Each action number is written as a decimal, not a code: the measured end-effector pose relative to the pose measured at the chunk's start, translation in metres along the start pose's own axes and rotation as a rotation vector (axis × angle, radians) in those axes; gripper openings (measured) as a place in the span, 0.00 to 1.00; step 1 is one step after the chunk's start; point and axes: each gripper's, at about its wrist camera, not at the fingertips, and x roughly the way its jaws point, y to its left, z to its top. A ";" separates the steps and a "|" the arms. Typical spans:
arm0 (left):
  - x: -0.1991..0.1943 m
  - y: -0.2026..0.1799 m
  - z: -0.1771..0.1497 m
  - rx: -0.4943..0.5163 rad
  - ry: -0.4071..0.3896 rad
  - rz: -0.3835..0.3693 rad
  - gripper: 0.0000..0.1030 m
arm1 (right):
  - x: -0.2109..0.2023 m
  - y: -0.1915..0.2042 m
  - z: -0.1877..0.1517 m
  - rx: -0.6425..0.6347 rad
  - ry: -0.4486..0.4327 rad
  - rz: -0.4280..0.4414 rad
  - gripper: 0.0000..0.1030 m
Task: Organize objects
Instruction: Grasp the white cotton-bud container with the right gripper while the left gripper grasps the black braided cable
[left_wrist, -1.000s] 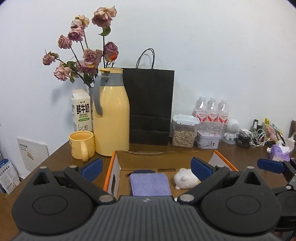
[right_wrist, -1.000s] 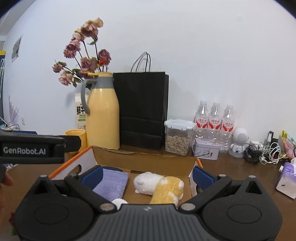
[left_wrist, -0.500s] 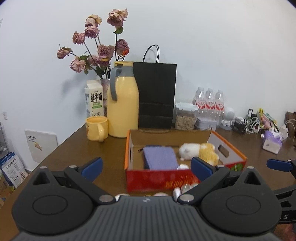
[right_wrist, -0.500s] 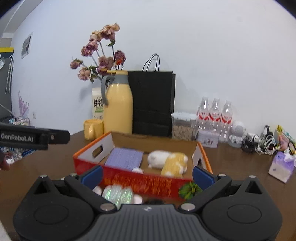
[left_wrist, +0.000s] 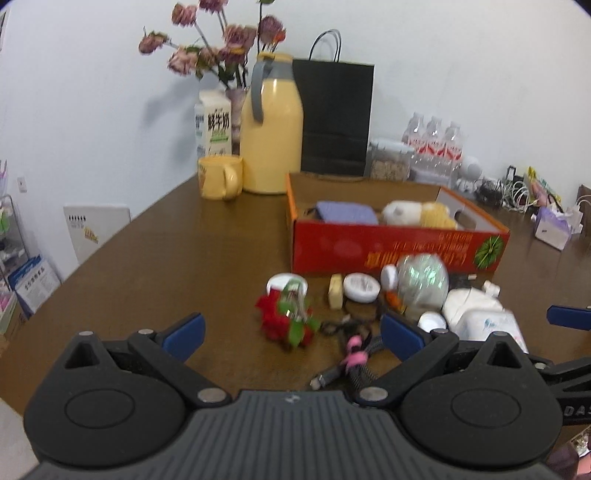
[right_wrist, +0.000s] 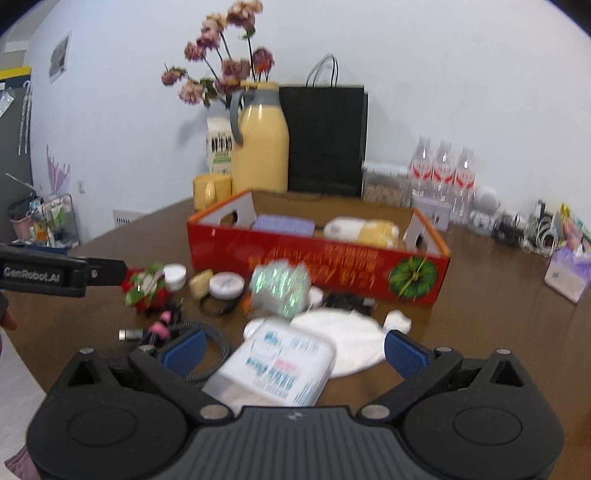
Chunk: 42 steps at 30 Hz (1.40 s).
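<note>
Both grippers hang low over the brown table with fingers spread wide and nothing held. The left gripper faces a red flower bundle and a tangled cable. The right gripper hovers over a white wipes pack. Beyond the scattered small things stands the red box, holding a purple cloth and a plush toy.

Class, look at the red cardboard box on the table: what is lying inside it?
Inside the red box lie a folded purple cloth and a white and yellow plush toy. The front wall hides the floor and anything lower.
</note>
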 end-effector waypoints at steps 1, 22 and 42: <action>0.001 0.002 -0.002 -0.004 0.007 0.000 1.00 | 0.004 0.002 -0.002 0.011 0.016 -0.003 1.00; 0.021 -0.021 -0.017 0.054 0.094 -0.073 1.00 | 0.027 -0.017 -0.015 0.114 0.086 -0.062 0.85; 0.067 -0.057 -0.006 0.169 0.280 -0.196 1.00 | 0.022 -0.033 -0.019 0.084 -0.033 0.063 0.63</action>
